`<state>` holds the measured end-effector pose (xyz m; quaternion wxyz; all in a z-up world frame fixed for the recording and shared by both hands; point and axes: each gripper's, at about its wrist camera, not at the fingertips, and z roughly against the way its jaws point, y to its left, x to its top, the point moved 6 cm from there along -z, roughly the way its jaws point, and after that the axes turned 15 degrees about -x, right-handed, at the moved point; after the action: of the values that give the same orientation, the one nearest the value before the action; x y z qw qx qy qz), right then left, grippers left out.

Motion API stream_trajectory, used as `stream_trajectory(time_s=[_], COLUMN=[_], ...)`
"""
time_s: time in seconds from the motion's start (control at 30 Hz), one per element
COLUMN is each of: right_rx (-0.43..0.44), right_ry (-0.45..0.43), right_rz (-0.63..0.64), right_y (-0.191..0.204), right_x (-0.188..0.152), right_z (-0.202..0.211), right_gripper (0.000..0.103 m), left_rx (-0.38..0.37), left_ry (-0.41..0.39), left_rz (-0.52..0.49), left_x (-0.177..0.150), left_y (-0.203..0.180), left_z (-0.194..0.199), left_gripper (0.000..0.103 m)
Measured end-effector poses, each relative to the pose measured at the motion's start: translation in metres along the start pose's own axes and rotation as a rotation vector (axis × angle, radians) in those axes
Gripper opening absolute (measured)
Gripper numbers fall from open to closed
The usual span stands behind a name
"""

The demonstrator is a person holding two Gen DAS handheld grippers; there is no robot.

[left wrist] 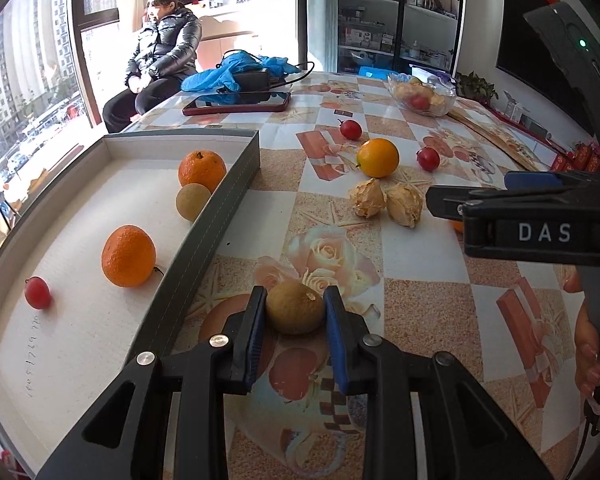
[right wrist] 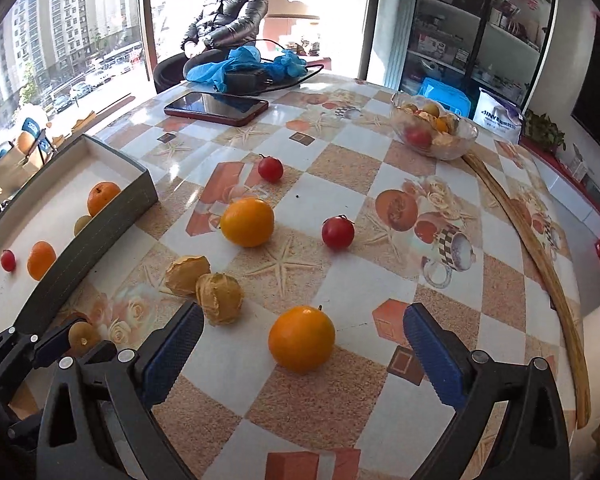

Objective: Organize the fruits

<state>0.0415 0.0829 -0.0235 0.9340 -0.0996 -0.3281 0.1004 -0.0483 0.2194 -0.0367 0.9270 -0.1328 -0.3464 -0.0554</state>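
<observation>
Your left gripper [left wrist: 295, 309] has its jaws closed on a small brownish-green round fruit [left wrist: 295, 307], held low over the patterned surface [left wrist: 420, 312] just beside the grey wall of the shallow box [left wrist: 216, 216]. The box lies to the left of those jaws, so the coming move looks like a short carry leftward over that wall; the fruit is round, with no long axis to mind.

Your right gripper [right wrist: 302, 350] stands with jaws wide apart, an orange [right wrist: 302, 338] lying on the surface between them, the pads clear of it on both sides. This hand is plainly the nearer one for that orange.

Inside the box sit two oranges, a pale round fruit and a small red fruit [left wrist: 37, 292]. Farther out lie two papery husked fruits [right wrist: 204, 286], another orange [right wrist: 247, 222] and two red fruits.

Beyond them stand a glass bowl [right wrist: 456, 148] and a phone [right wrist: 216, 109]. The right gripper's body reads "DAS"; a white bag's lettering is too small to read surely.
</observation>
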Motion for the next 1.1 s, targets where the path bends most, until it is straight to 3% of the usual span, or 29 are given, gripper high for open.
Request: stream_trajectory(time_s=[0.07,0.17,0.3,0.33,0.37,0.53,0.9,1.1], right_rx=[0.027,0.065,0.02,0.015,0.007,0.022,-0.064,-0.089], right_ry=[0.026,0.069,0.043,0.03,0.022,0.031,0.014,0.003], right_rz=[-0.044,-0.073,-0.053,-0.052,-0.052,-0.093,-0.203,-0.213], right_y=[-0.006,-0.005,0.002,0.004,0.005,-0.004,-0.052,-0.053], right_x=[-0.005,-0.013,-0.016,-0.015,-0.014,-0.024,-0.102,-0.104], right_z=[-0.006,-0.015,-0.018,-0.017,-0.015,-0.008,0.039,0.041], right_gripper=[0.1,0.082,0.078,0.06,0.036,0.036,0.037,0.037], left_rx=[0.0,0.0,0.004,0.004,0.003,0.005,-0.005,-0.002], left_ry=[-0.001,-0.001,0.0,0.0,-0.001,-0.002,-0.005,-0.006], left_rz=[0.001,0.001,-0.003,-0.004,-0.003,-0.005,-0.003,-0.014], left_x=[0.0,0.0,0.001,0.001,0.001,0.001,0.001,-0.001], left_y=[0.0,0.0,0.0,0.0,0.0,0.0,-0.002,-0.003], left_z=[0.0,-0.001,-0.001,-0.001,-0.001,-0.001,0.0,0.002], left_gripper=[0.031,0.031,0.031,0.031,0.031,0.031,0.031,0.031])
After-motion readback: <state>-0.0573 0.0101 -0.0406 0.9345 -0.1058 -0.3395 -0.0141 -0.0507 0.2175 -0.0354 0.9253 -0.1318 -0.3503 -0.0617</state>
